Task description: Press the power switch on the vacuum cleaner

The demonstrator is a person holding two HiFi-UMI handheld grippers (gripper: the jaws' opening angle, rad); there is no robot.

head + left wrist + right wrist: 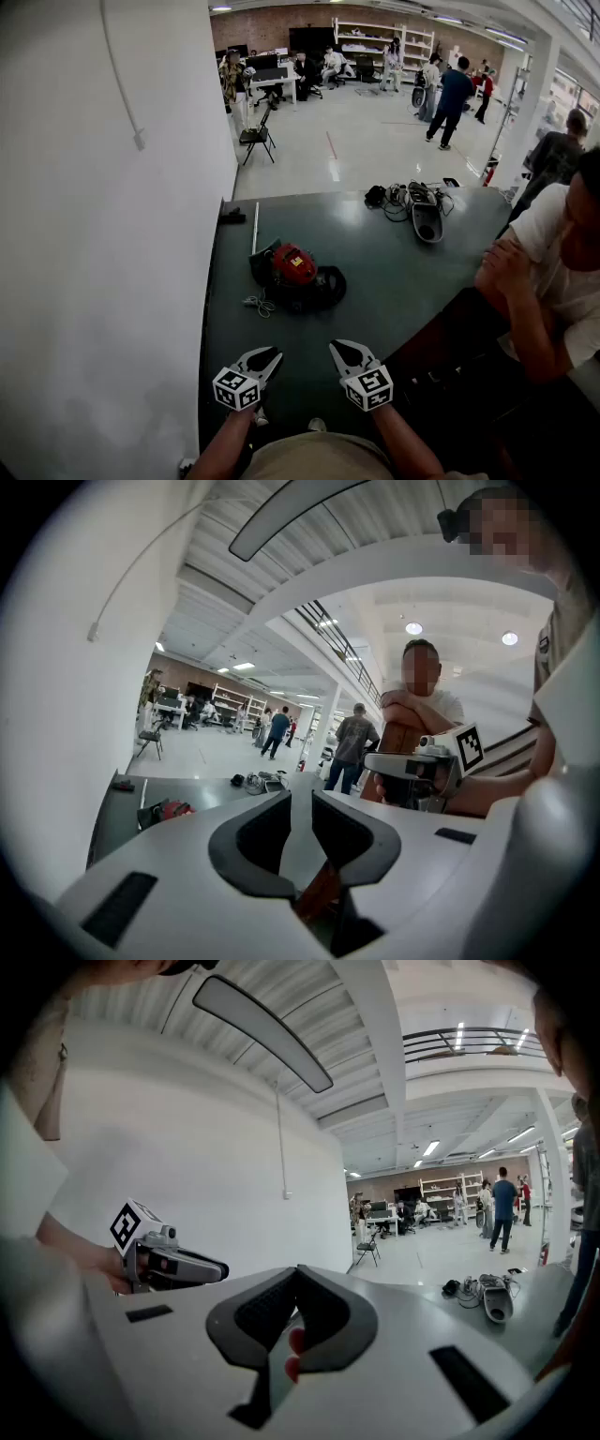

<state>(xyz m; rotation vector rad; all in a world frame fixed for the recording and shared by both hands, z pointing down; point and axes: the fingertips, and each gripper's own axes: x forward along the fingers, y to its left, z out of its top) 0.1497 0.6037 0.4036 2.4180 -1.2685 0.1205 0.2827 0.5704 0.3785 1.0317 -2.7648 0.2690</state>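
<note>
Vacuum cleaner [295,273] sits well ahead of both grippers, untouched. Left gripper [270,354] jaws narrowly apart, empty. Right gripper [339,349] jaws together, empty, likely readied as a blunt tip for pressing.

Vacuum cleaner [295,274]: small canister type, glossy red domed top on a black body, with a black rounded part bulging on its right. It rests on the dark green table [403,281], left of centre, red top facing up. A pale cord [255,303] lies in a loose bunch just beside its near-left corner; whether it is joined cannot be told. The left gripper view shows it far off, as a small red-and-black lump [169,810]. The switch is too small to make out.
</note>
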